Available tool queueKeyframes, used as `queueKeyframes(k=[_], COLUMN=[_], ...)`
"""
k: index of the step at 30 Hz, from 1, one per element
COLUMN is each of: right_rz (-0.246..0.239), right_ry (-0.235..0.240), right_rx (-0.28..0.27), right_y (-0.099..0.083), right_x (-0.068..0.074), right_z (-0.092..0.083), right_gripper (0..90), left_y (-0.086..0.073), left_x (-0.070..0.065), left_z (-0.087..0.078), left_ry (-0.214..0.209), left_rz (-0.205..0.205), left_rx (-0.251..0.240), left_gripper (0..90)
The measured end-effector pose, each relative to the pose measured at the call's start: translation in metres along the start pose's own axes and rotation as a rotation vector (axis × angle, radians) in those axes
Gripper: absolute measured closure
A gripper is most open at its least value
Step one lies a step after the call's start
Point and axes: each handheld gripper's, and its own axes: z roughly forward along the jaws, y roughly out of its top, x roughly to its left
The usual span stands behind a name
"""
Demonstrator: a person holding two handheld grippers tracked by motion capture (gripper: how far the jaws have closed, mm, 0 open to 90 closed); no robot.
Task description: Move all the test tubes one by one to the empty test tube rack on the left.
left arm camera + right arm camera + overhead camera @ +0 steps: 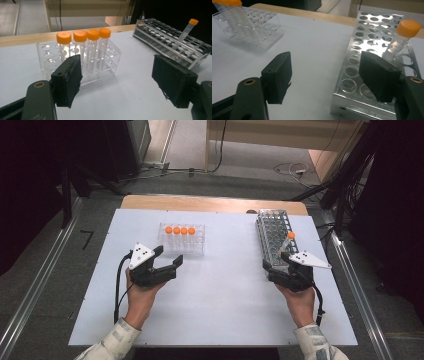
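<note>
A clear plastic rack (181, 240) (45, 65) (265, 30) holds a row of several orange-capped tubes (180, 230) (93, 34). At the right, a metal rack (274, 232) (162, 37) (362, 50) carries one orange-capped tube (290, 236) (186, 31) (399, 42), which leans in its hole. My left gripper (170, 255) (117, 67) hovers just in front of the clear rack, open, with nothing between its jaws. My right gripper (277, 261) (325, 65) is open at the near end of the metal rack. Its right jaw stands over the rack, close below the leaning tube.
Both racks stand on a white board (215, 295) laid on a wooden table (210, 202). Bare board lies between the racks and in front of both grippers. Cables (290, 169) run over the floor behind the table.
</note>
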Motion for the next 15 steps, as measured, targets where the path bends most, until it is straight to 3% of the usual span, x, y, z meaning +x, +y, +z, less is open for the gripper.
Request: queueKeyframes(k=[7, 15], right_rz=[0.018, 0.072], right_ry=[-0.058, -0.140], right_rx=[-0.014, 0.007], right_y=[0.002, 0.007], right_x=[-0.017, -0.043], right_z=[0.003, 0.021], right_gripper=[26.8, 28.3], left_y=[-0.005, -0.009], left_x=[-0.004, -0.004], left_z=[-0.004, -0.004], left_ry=[-0.012, -0.019], left_rz=[0.008, 0.004], left_rx=[0.008, 0.020], left_gripper=[23.9, 23.0])
